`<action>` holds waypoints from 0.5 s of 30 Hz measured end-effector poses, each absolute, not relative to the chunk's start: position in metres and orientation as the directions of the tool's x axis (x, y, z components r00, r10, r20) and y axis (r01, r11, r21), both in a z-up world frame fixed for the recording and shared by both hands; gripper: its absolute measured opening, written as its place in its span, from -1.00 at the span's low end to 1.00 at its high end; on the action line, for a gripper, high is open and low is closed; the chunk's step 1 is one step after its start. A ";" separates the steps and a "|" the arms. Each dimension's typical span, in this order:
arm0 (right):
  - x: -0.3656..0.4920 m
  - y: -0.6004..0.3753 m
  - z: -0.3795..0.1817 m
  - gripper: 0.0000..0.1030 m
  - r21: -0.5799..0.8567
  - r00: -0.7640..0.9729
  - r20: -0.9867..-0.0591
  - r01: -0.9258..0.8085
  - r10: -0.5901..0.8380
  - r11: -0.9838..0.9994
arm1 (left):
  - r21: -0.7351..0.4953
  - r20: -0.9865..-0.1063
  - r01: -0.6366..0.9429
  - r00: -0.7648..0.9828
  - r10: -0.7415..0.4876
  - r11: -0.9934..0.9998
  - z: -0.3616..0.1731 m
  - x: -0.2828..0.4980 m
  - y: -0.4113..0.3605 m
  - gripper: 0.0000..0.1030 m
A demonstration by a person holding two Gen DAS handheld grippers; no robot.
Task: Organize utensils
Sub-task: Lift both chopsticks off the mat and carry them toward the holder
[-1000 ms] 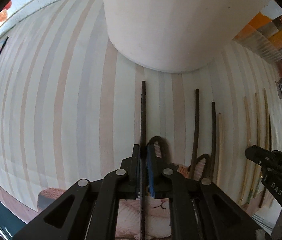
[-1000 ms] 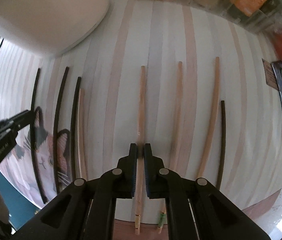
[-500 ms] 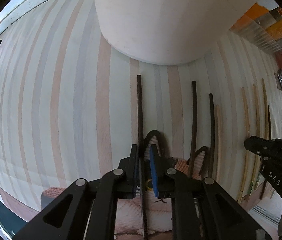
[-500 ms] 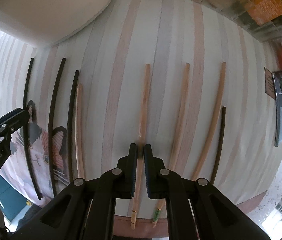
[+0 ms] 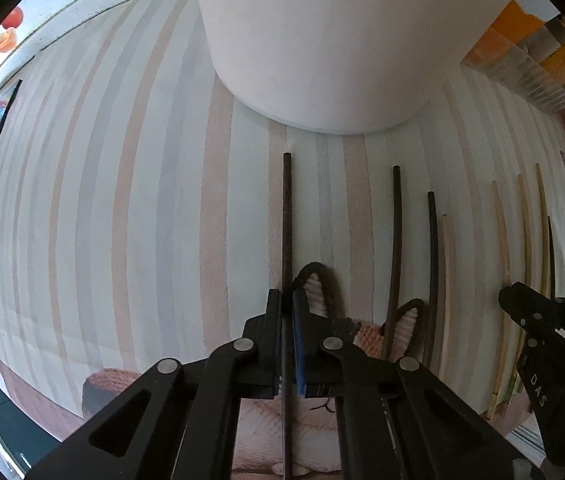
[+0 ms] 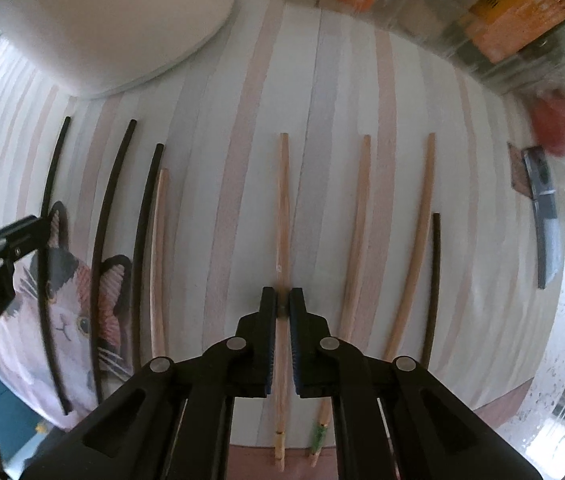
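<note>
Several chopsticks lie side by side on a striped mat (image 5: 142, 240). My left gripper (image 5: 287, 304) is shut on a dark chopstick (image 5: 287, 216) that points toward a big white container (image 5: 322, 40). Two more dark chopsticks (image 5: 396, 240) and a pale one (image 5: 447, 280) lie to its right. My right gripper (image 6: 283, 300) is shut on a light wooden chopstick (image 6: 282, 208). Two more wooden chopsticks (image 6: 358, 220) and a short dark one (image 6: 432, 280) lie to its right. The right gripper also shows in the left wrist view (image 5: 522, 304).
The white container (image 6: 102, 20) stands at the back of the mat. Orange packets and clear jars (image 6: 482, 12) line the back right. A grey tool (image 6: 544, 216) lies at the right edge. A cat-picture cloth (image 6: 62, 300) lies under the mat's front left.
My left gripper's jaws, slightly apart half a second ago, have closed on the dark chopstick again. The right gripper has stayed shut on the wooden chopstick and moved slightly.
</note>
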State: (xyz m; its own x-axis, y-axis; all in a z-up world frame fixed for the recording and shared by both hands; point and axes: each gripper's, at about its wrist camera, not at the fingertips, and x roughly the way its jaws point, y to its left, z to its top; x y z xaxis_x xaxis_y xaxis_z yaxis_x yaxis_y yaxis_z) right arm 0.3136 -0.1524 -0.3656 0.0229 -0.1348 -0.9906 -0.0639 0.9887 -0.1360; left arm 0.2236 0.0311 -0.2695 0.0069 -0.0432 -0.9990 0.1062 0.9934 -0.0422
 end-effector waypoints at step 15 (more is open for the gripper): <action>0.265 -0.172 -0.315 -0.87 0.113 0.178 -0.978 0.016 0.108 0.993 | -0.104 -0.978 0.050 0.178 -0.112 0.993 -0.201 0.196 0.037 -0.95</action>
